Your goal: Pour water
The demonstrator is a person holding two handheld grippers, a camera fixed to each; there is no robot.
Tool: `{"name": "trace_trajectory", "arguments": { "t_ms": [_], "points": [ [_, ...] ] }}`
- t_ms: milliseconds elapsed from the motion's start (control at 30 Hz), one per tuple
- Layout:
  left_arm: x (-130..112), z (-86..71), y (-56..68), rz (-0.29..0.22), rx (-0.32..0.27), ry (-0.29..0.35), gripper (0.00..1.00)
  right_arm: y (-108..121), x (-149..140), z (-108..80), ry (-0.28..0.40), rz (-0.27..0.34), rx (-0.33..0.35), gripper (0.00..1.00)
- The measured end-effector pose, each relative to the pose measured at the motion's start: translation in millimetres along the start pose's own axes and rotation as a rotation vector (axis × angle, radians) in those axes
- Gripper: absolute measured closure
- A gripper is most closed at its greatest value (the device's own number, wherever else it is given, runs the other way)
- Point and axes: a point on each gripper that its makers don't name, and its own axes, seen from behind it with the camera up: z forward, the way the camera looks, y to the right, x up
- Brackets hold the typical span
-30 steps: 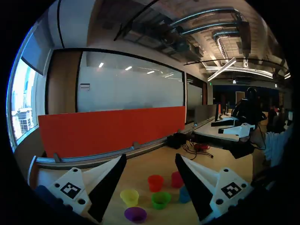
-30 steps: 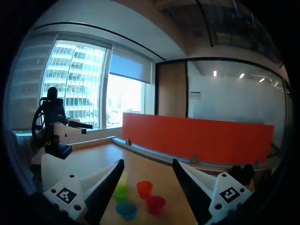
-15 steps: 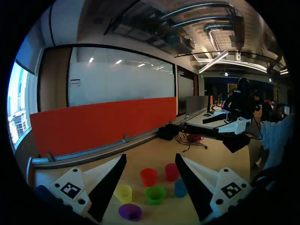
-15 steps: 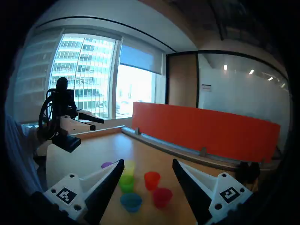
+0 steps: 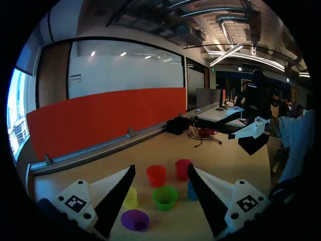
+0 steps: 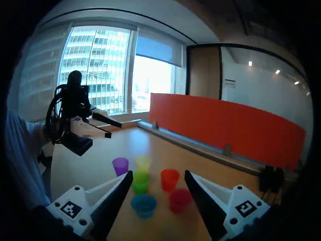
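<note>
The wooden table [image 6: 132,146] bears a tight cluster of cups: purple [image 6: 120,165], yellow [image 6: 143,162], green [image 6: 140,181], orange [image 6: 169,179], pink [image 6: 180,199], blue [image 6: 143,205].

cups [image 6: 140,181]: 6 | grippers [image 5: 160,166]: 2 | table [image 6: 100,148]: 1 | orange divider [image 6: 224,124]: 1

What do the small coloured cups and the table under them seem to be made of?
The cups look like thin plastic: bright, smooth, slightly translucent. The table looks like pale wood or laminate, smooth with a soft sheen; which one is unclear.
</note>
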Motion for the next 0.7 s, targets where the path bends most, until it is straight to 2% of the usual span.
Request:
{"name": "trace_trajectory", "arguments": {
  "t_ms": [267, 467, 700],
  "points": [
    [-30.9, 20.1, 1.8, 0.016, -0.011, -0.062, 0.03, -5.1, -34.1, 14.4, -0.065, -0.024, 0.035, 0.0],
    [-56.1, 34.3, 2.6, 0.009, -0.021, -0.113, 0.03, -6.7, -59.4, 25.1, -0.109, -0.038, 0.051, 0.0],
    [-83.1, 45.8, 0.9, 0.019, -0.018, -0.165, 0.03, -10.4, -84.8, 35.9, -0.155, -0.058, 0.067, 0.0]
  ]
}}
